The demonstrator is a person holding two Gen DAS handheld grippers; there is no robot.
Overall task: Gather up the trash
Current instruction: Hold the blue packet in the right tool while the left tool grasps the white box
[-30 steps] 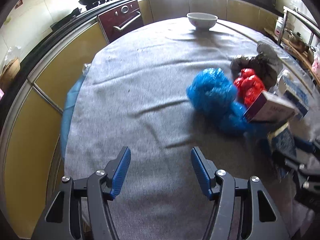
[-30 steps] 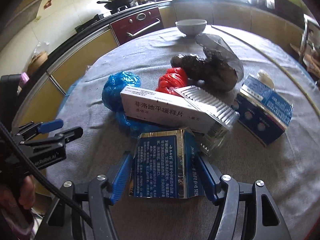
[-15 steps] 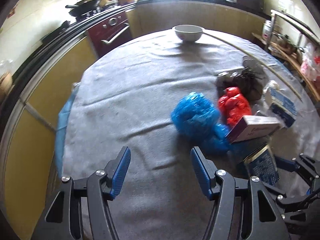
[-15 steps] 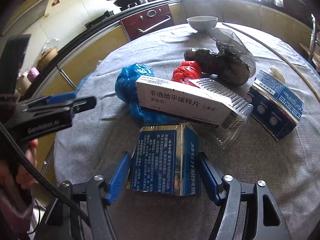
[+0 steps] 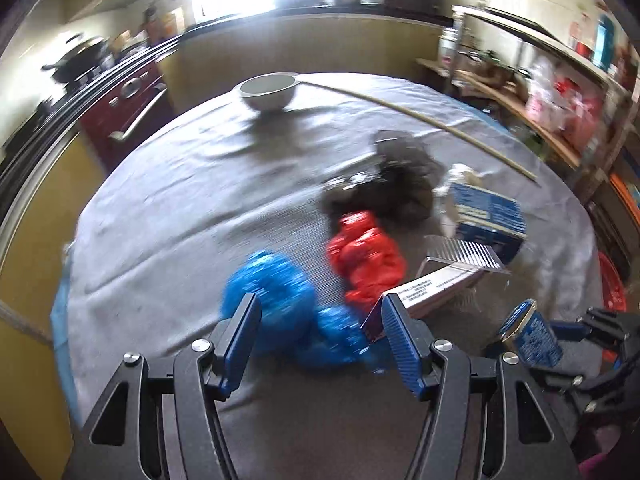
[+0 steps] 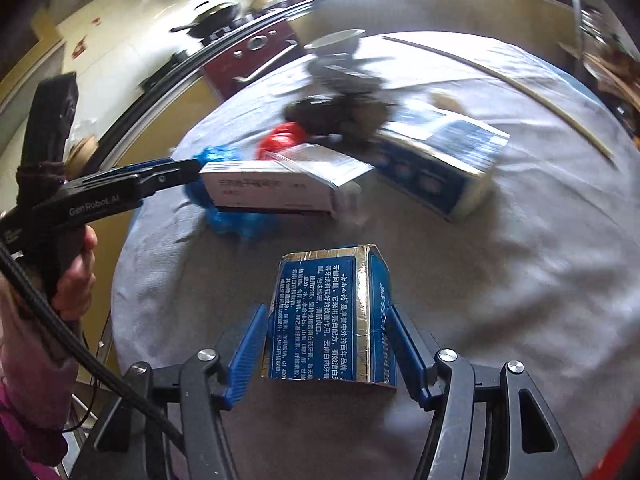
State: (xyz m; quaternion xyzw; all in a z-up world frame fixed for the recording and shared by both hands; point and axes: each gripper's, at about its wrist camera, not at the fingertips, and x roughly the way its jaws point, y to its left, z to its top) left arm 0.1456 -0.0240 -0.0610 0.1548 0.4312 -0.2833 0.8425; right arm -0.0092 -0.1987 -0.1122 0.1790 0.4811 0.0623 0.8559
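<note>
**Blue carton clamped, left gripper empty**

My right gripper [image 6: 326,352] had just been closing and its pads pressed both sides of the blue carton [image 6: 328,316], upright over the grey cloth [image 6: 500,280]. My left gripper [image 5: 320,344] stood open above the blue bag [image 5: 280,300], touching nothing I could see. The red bag [image 5: 364,256] and white box [image 6: 272,192] lay just beyond.

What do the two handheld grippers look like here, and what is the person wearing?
Both the left gripper and right gripper have black skeletal frames with silver bolts and blue ribbed finger pads. The left one's side bears white "GenRobot.AI" lettering, and a black cable trails from it. The person's sleeve is purplish pink.
</note>
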